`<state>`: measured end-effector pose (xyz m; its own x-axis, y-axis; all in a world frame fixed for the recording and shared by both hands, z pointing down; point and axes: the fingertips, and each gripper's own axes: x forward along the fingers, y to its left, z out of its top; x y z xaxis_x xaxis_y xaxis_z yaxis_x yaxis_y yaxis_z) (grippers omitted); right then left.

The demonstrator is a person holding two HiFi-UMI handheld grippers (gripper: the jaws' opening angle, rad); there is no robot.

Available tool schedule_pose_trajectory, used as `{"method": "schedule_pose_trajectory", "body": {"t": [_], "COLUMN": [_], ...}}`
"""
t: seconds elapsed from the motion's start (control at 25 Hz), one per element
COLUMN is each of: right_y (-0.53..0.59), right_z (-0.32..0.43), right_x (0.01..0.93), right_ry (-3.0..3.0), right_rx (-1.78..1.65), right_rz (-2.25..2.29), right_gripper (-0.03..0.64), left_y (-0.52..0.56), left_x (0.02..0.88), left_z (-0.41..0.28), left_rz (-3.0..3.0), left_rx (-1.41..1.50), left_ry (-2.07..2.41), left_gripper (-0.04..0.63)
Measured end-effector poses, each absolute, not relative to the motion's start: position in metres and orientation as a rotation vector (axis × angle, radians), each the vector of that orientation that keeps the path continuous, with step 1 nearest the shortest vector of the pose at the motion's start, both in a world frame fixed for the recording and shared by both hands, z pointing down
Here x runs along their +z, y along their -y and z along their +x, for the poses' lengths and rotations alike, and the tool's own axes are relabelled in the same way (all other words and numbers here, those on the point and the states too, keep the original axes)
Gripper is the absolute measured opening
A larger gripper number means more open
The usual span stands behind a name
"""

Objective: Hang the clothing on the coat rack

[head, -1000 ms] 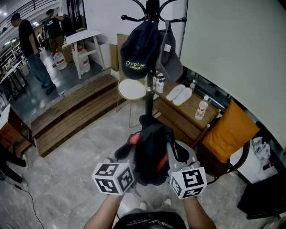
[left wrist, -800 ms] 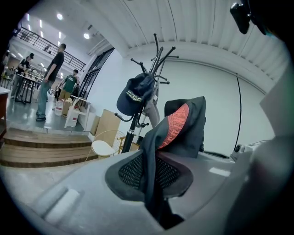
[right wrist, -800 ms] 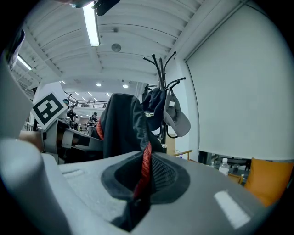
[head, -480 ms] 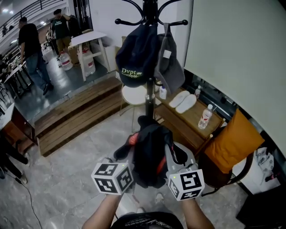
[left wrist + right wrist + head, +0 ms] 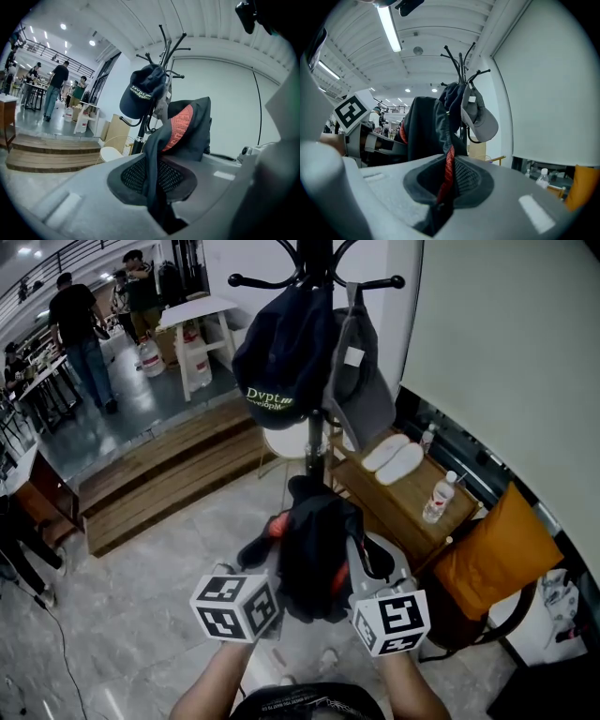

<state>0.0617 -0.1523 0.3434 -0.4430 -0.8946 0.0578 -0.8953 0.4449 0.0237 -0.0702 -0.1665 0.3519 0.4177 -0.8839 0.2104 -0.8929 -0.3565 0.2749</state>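
Head view: we hold the black, orange-trimmed garment (image 5: 314, 554) bunched upright between the left gripper (image 5: 274, 549) and right gripper (image 5: 359, 559), in front of the coat rack (image 5: 316, 442). Left gripper view: our jaws pinch its dark fold, the cloth rising upward. Right gripper view: our jaws clamp its red-edged fold.

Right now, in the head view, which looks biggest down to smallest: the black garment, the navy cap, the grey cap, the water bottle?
1. black garment, though it is nearest the camera
2. navy cap
3. grey cap, which looks narrower
4. water bottle
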Motion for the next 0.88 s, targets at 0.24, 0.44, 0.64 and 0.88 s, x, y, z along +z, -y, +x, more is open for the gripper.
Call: {"method": "schedule_pose_trajectory", "body": {"t": [0.24,0.44,0.64,0.88], "right_y": [0.176,0.195,0.211,0.226], "right_z": [0.071,0.076,0.077,0.076], "right_x": [0.347,0.349,0.352,0.354], "right_ry": [2.642,2.671,2.708,2.749], "right_rx": [0.025,0.028,0.038,0.060], "right_rz": [1.577,1.524,1.453,1.412], "right_gripper": [0.035,0.035,0.035,0.035], "left_y": [0.185,0.201,0.212,0.219], "left_x": [0.356,0.358,0.360,0.359], "left_z": [-0.063,-0.059,-0.057,-0.057], "left_rz": [2.299,2.267,2.224,2.195], "left_rx": [0.045,0.047,0.050,0.065], "left_ry": [1.574,1.620,1.677,1.718], "left_gripper": [0.037,0.037,0.037,0.037]}}
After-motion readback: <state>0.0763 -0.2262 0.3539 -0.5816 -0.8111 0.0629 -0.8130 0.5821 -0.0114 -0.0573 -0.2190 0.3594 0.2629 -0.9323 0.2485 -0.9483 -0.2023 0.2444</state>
